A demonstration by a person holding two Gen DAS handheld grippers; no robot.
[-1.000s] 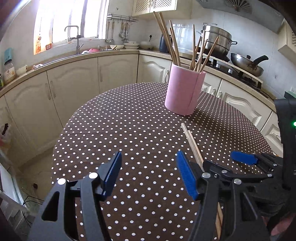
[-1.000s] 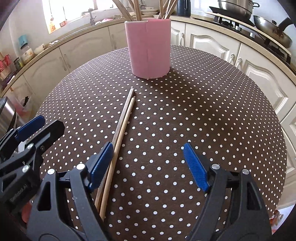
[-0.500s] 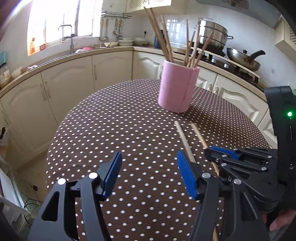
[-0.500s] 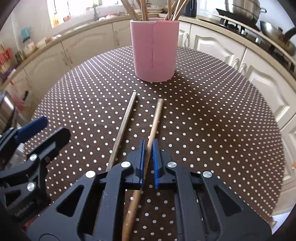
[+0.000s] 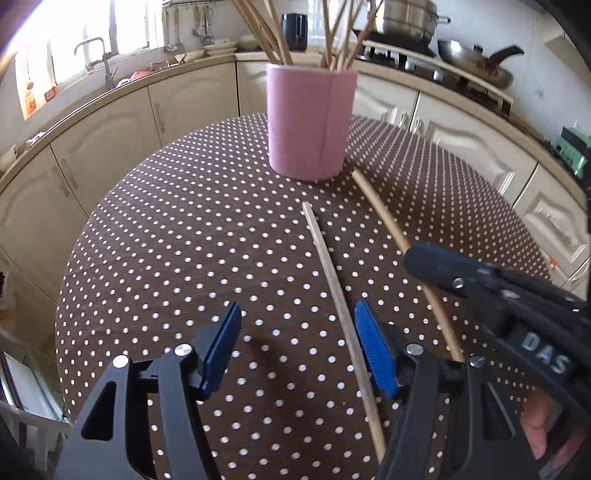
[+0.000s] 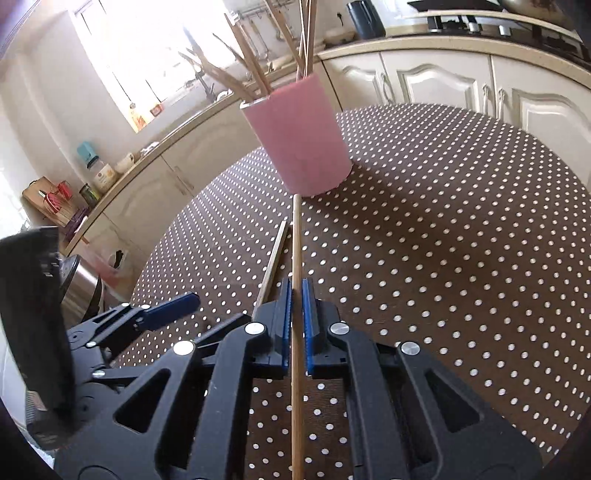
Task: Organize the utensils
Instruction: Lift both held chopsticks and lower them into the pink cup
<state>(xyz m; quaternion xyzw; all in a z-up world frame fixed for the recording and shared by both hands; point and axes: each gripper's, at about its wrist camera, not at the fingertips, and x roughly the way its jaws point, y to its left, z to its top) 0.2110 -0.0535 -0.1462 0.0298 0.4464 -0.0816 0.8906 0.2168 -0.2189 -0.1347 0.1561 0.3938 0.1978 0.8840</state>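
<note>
My right gripper (image 6: pixel 294 325) was clamped on one chopstick (image 6: pixel 295 240), blue pads tight on either side of it. That stick ran straight ahead along the gripper's line, far end pointing at the base of the pink cup (image 6: pixel 301 144) and just short of it, near end passing back under the gripper body. The second chopstick (image 5: pixel 341 295) lay flat on the dotted tablecloth (image 5: pixel 184 240), long axis running from near me toward the cup but stopping short of it, angled slightly away from the held stick. My left gripper (image 5: pixel 297 347) had its jaws apart with nothing gripped; the loose stick passed just inside its right pad (image 5: pixel 373 350). The cup stood upright on the table, holding more chopsticks (image 5: pixel 340 33) fanned upward.
</note>
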